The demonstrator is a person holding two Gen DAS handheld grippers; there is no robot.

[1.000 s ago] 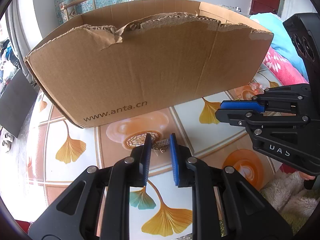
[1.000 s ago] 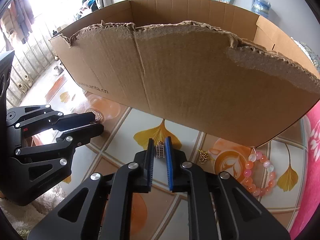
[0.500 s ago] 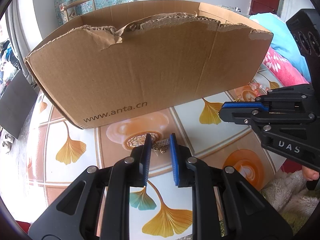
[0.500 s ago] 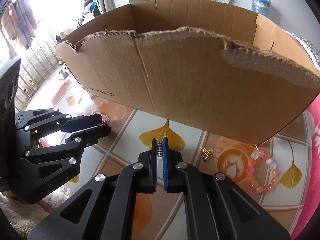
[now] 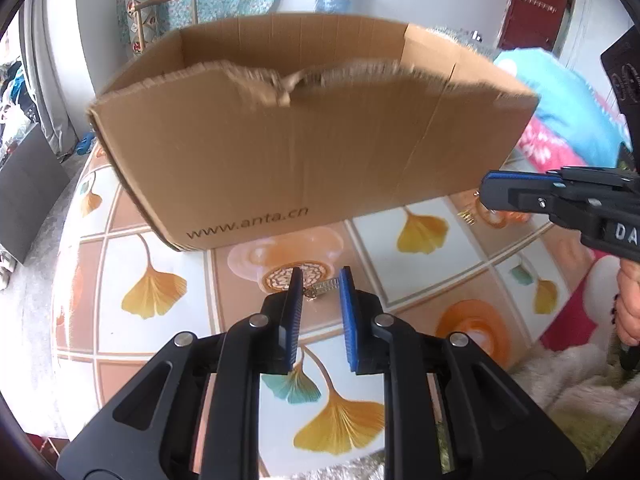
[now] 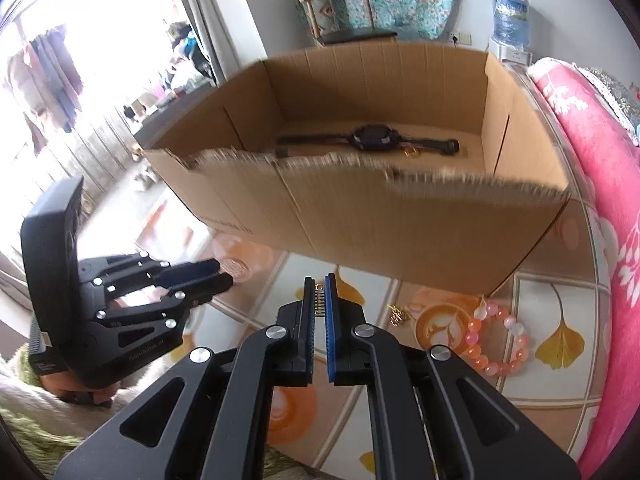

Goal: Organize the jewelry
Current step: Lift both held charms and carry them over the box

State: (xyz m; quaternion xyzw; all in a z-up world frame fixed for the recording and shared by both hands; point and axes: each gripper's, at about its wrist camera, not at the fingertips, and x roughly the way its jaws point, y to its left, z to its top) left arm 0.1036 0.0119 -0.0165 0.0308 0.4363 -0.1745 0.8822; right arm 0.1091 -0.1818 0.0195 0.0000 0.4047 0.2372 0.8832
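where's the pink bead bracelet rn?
Right wrist view, lower right: bracelet lies flat on the table, just before the box's right corner, beside a small gold piece.

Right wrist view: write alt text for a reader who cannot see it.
The right tool is shut on a small gold comb-like trinket, in front of an open cardboard box that holds a black watch. A pink bead bracelet and a small gold piece lie on the patterned tablecloth; the left tool is at left.
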